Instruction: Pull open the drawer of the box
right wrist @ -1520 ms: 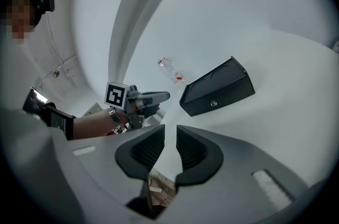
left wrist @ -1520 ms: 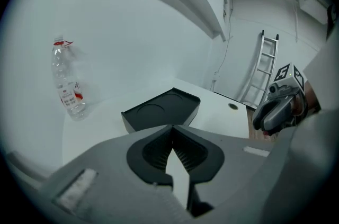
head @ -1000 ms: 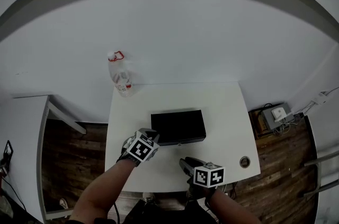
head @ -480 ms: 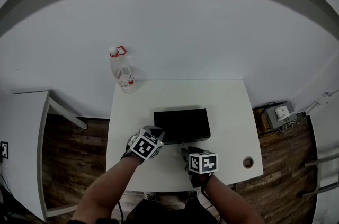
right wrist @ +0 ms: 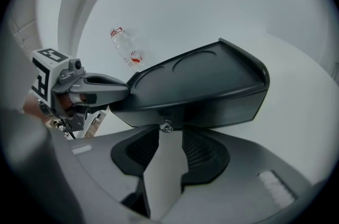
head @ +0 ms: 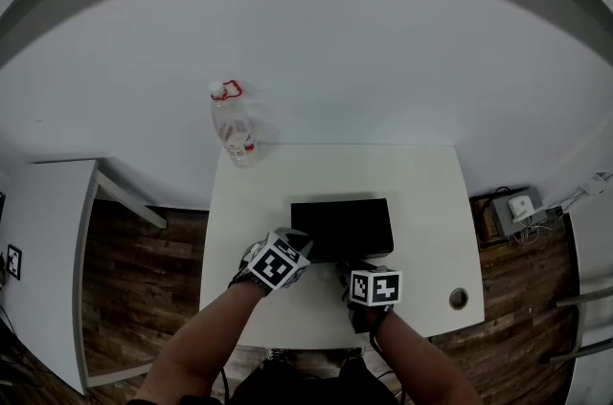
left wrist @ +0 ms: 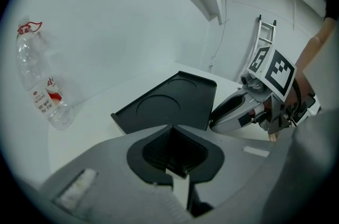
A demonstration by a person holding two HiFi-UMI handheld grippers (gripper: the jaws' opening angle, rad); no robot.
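A flat black box (head: 342, 228) lies on the white table (head: 421, 192). Two round recesses mark its lid (left wrist: 169, 101), and a small metal knob (right wrist: 167, 125) sits on its front face. My right gripper (head: 351, 267) is at the front of the box. It is open and its jaws have just been opening. The knob stands at the gap between its tips (right wrist: 170, 131), and the pads do not press on it. My left gripper (head: 299, 241) is shut with nothing in it, its tip (right wrist: 127, 91) at the box's front left corner.
A clear plastic bottle (head: 235, 123) with a red cap ring stands at the table's far left corner. A round cable hole (head: 459, 299) is near the front right. A white side table (head: 48, 231) stands to the left, with wooden floor below it.
My right gripper has come forward and down from the table's front edge to the box's front face. The left gripper has stayed at the box's corner.
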